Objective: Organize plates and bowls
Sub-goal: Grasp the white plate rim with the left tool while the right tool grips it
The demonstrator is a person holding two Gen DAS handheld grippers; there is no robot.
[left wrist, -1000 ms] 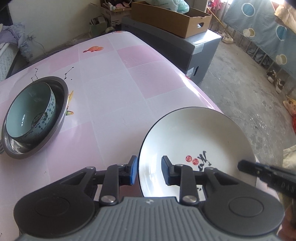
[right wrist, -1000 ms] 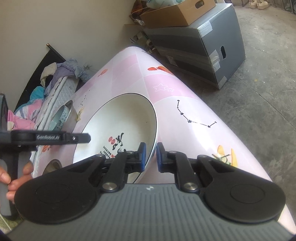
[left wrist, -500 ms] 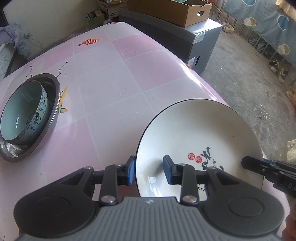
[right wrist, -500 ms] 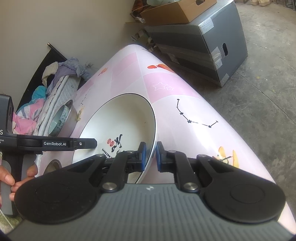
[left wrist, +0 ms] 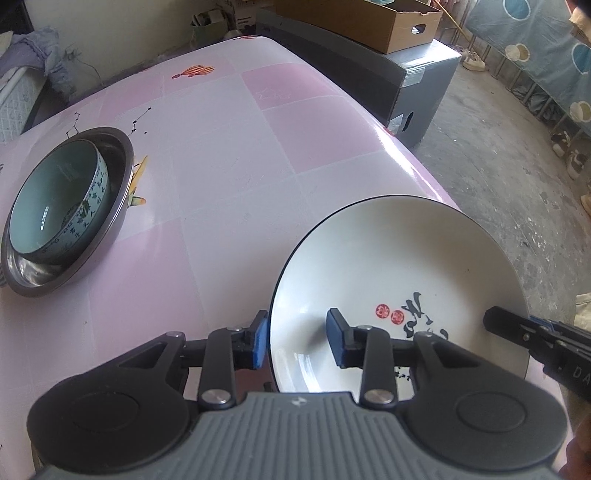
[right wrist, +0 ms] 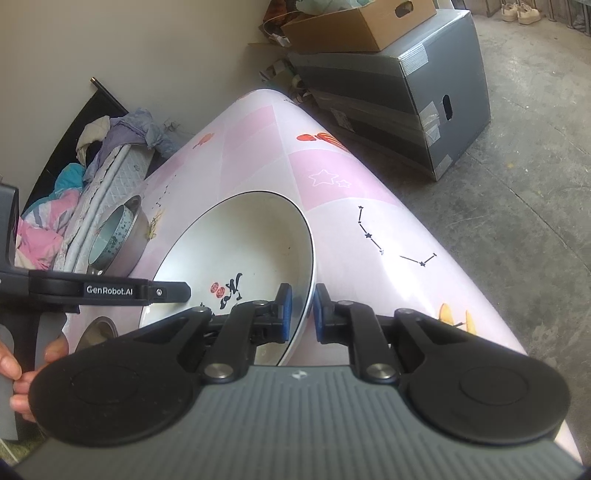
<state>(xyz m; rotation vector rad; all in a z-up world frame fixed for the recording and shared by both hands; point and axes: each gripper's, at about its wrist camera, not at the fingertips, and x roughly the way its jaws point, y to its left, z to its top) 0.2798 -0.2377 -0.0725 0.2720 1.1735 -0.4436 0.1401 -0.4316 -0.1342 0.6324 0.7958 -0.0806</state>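
On the pink checked table [left wrist: 229, 155], near its right edge, sits a white plate [left wrist: 399, 258] with a thin black rim, black brush lettering and two red seals. Left gripper [left wrist: 297, 341] straddles the plate's left rim: one blue pad outside the rim, other pad over the plate's inner surface, clear gaps both sides, jaws part open, nothing gripped. Right gripper [right wrist: 302, 312] sits on the plate's opposite rim, blue pads nearly together with the rim [right wrist: 308, 295] between them; looks clamped on it, though a thin gap at the outer pad can't be ruled out. Plate looks tilted in the right wrist view, right side higher; can't tell if it's clear of the table.

Far left on the table, well apart from the plate: metal basin [left wrist: 118, 221] with a pale green bowl [left wrist: 48, 206], blue pattern outside, resting inside and leaning on the basin wall.

Off the table: grey box [right wrist: 406, 96] with a cardboard box [right wrist: 354, 22] on top, concrete floor. A hand [right wrist: 14, 373] holds the left gripper's handle at the left edge of the right wrist view
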